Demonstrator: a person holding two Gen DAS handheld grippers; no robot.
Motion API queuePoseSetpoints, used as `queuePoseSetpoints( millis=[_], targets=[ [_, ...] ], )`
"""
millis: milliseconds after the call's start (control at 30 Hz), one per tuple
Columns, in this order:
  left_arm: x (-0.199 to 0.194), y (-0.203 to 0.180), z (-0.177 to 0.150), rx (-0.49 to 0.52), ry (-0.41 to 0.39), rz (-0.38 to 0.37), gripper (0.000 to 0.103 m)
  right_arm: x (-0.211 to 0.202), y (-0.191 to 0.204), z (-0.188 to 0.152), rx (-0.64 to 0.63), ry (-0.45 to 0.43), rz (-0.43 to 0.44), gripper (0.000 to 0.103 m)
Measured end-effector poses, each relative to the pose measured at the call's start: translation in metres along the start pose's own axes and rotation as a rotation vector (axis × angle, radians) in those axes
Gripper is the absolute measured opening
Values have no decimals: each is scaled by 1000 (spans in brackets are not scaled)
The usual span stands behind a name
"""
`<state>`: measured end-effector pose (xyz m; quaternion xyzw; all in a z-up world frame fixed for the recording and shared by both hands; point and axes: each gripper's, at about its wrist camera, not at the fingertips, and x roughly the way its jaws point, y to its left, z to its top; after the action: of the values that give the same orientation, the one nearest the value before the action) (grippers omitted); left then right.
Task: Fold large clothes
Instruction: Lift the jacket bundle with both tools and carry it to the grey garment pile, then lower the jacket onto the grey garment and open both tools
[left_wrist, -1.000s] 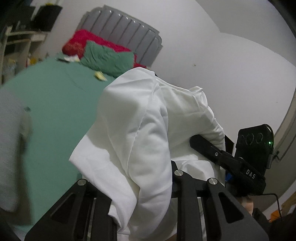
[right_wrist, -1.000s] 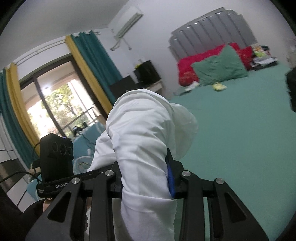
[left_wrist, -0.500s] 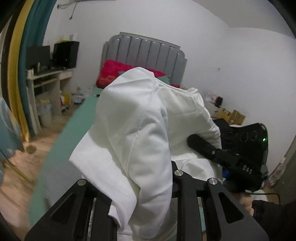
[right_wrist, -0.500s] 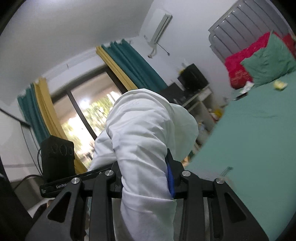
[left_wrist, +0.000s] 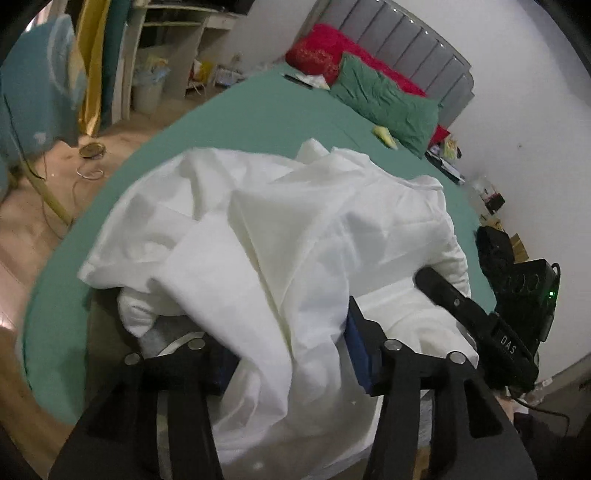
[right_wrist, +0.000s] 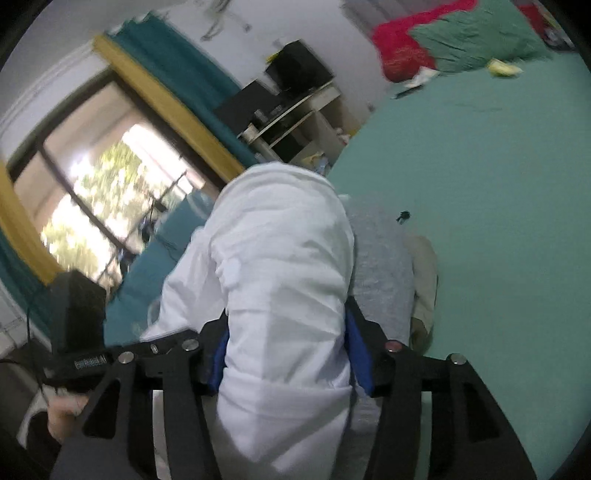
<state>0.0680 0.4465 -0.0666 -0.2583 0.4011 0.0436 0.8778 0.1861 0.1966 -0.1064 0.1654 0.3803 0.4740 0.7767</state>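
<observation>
A large white garment lies bunched on the near corner of the green bed. My left gripper straddles a loose fold of it. Its jaws are opening and stand wide, and the cloth hangs slack between them. In the right wrist view the same white garment rises in a thick roll between the blue pads of my right gripper. These jaws are opening too, with the cloth still filling the gap. A grey cloth lies under the garment.
A green pillow and a red pillow rest against the grey headboard. A small yellow item lies on the sheet. Shelves, curtains and a window stand to the left beyond wooden floor.
Both grippers swung down toward the bed with the garment. It now rests spread on the bed corner, and both pairs of jaws stand wider apart than before.
</observation>
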Motion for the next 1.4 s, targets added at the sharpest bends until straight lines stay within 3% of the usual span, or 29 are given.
queuePoseSetpoints(
  millis=[100,200,267,400,700,967,1200,1333,1400],
  targets=[
    [-6,1,1,-16,3,11,57,-6,-3,2,-14,32,-7,62],
    [-16,-13,-3,43,24,75,57,-15,-5,1,7,65,-19,73],
    [-25,-20,-3,86,27,119,57,-13,-10,4,35,79,-62,88],
    [-37,-31,-6,111,0,185,57,-35,-22,1,89,76,-66,88],
    [-77,-74,-38,141,-101,290,57,-96,-17,1,39,53,-109,88],
    [-97,-129,-70,172,-171,284,57,-146,-17,-9,-30,77,-167,88],
    [-102,-170,-102,142,-195,235,57,-195,-35,-22,8,50,-208,88],
    [-101,-187,-118,123,-196,211,57,-220,-46,-26,31,25,-239,88],
    [-92,-202,-125,141,-159,216,57,-237,-53,-29,32,9,-263,88]
  ],
)
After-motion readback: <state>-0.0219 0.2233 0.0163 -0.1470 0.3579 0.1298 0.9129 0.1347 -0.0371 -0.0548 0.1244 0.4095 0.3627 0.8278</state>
